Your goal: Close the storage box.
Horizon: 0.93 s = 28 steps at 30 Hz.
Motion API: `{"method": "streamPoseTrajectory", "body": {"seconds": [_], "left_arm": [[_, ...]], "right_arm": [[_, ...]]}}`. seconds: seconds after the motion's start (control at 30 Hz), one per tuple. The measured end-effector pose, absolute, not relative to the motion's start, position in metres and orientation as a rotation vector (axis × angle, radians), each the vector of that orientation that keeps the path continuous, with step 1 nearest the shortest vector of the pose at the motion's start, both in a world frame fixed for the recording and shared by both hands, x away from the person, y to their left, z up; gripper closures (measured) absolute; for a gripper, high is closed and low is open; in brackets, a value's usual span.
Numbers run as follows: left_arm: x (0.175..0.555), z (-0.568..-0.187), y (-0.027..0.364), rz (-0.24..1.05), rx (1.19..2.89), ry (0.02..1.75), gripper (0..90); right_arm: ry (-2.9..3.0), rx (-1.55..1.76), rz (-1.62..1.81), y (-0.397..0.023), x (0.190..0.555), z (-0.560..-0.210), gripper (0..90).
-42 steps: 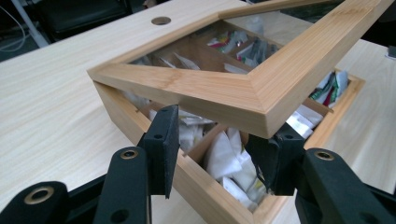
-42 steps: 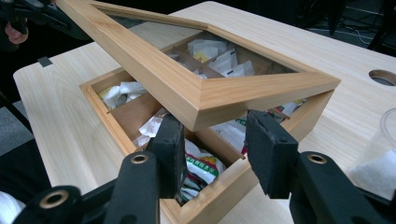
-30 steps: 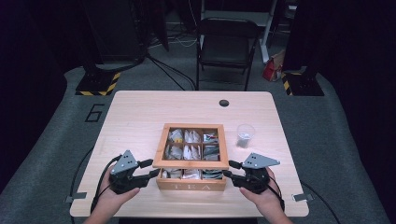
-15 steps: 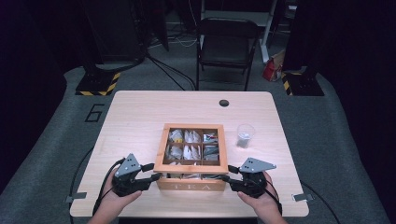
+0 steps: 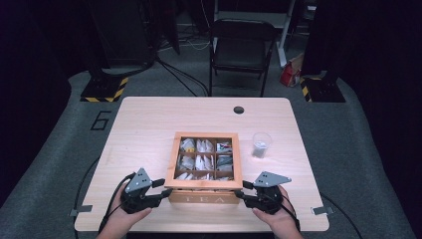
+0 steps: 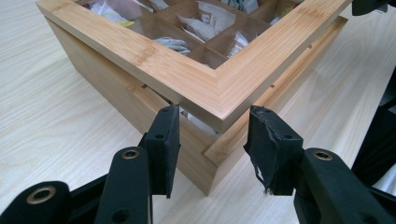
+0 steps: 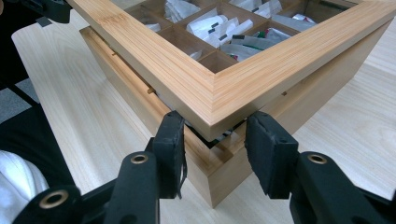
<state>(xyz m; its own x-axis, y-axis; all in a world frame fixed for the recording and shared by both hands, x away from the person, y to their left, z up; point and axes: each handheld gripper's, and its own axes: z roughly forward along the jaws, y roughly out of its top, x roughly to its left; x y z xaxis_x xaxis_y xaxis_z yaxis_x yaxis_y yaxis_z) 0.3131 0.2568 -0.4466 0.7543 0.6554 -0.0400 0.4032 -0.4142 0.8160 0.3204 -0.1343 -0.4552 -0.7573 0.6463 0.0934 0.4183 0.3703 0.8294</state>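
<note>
The table [image 5: 149, 119] carries the tea box [image 5: 204, 191] at its near edge, its lid [image 6: 140, 46] lifted slightly at the front. My left gripper [image 5: 158, 191] pinches the lid's near-left corner; my right gripper [image 5: 240, 191] pinches the near-right. If I raise one side faster, the lid could twist and slip free. The hinge is hidden, the tea bags [image 7: 219, 28] blurred.
</note>
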Motion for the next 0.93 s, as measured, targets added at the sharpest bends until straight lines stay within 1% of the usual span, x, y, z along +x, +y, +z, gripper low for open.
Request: {"method": "streamPoseTrajectory", "body": {"seconds": [0.03,0.13,0.2,0.3,0.37,0.47,0.67,0.83,0.93], "left_arm": [[0.313,-0.446,0.258,0.368,2.050,0.791,54.3],[0.313,-0.442,0.259,0.331,2.024,0.783,56.4],[0.312,-0.442,0.256,0.350,2.034,0.768,56.3],[0.313,-0.442,0.255,0.343,2.038,0.774,55.2],[0.313,-0.441,0.257,0.334,2.034,0.778,53.4],[0.315,-0.441,0.259,0.350,2.020,0.790,52.8],[0.317,-0.441,0.264,0.354,2.013,0.813,51.0],[0.321,-0.443,0.268,0.361,1.991,0.843,46.0],[0.322,-0.443,0.271,0.362,1.990,0.853,45.6]], "right_arm": [[2.387,0.953,1.333,-0.134,0.320,-0.455,57.2],[2.417,0.968,1.289,-0.133,0.319,-0.458,55.8],[2.439,0.965,1.252,-0.132,0.319,-0.461,55.5],[2.447,0.984,1.240,-0.134,0.317,-0.464,54.3],[2.422,0.991,1.307,-0.138,0.316,-0.460,54.4],[2.401,0.976,1.326,-0.140,0.315,-0.454,54.3],[2.404,0.979,1.330,-0.137,0.318,-0.457,52.8],[2.368,1.003,1.368,-0.140,0.319,-0.456,46.4],[2.354,1.019,1.382,-0.145,0.321,-0.456,44.4]]}}
